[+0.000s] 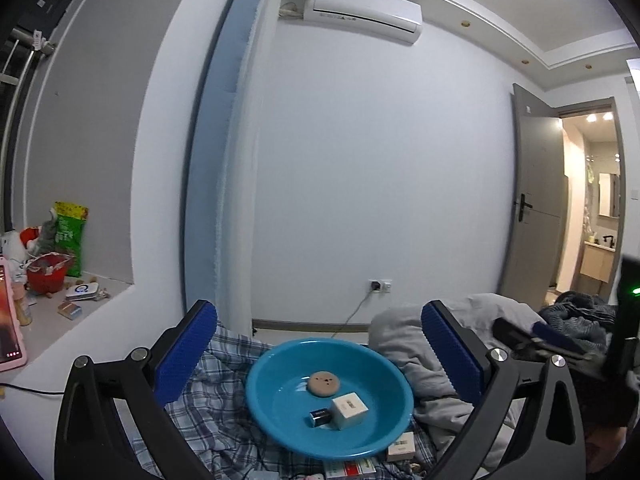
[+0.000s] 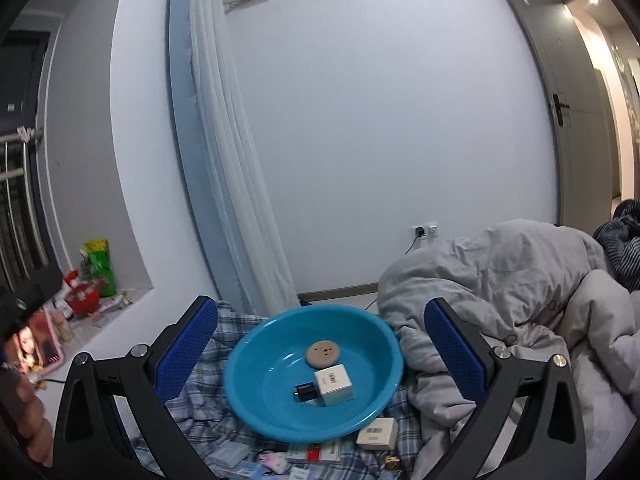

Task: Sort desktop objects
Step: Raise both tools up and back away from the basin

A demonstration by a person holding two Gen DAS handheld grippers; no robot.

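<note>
A blue plastic basin (image 1: 268,396) (image 2: 248,380) rests on a plaid sheet. Inside it lie a round tan disc (image 1: 324,383) (image 2: 325,353), a white cube box (image 1: 349,410) (image 2: 334,385) and a small black box (image 1: 320,417) (image 2: 306,392). My left gripper (image 1: 320,354) hangs above the basin, open wide, nothing between its blue pads. My right gripper (image 2: 320,354) is likewise raised over the basin and open, empty. Another small white box (image 1: 401,446) (image 2: 378,434) lies just outside the basin's near rim, beside a red-and-white flat pack (image 1: 350,470) (image 2: 320,453).
A rumpled grey duvet (image 1: 416,360) (image 2: 500,292) piles up right of the basin. On the left, a window ledge (image 1: 60,304) holds a red bucket (image 1: 46,274), a green bag and small items. A pink-cased tablet (image 2: 40,344) stands at the left. Small packets (image 2: 256,460) lie nearest me.
</note>
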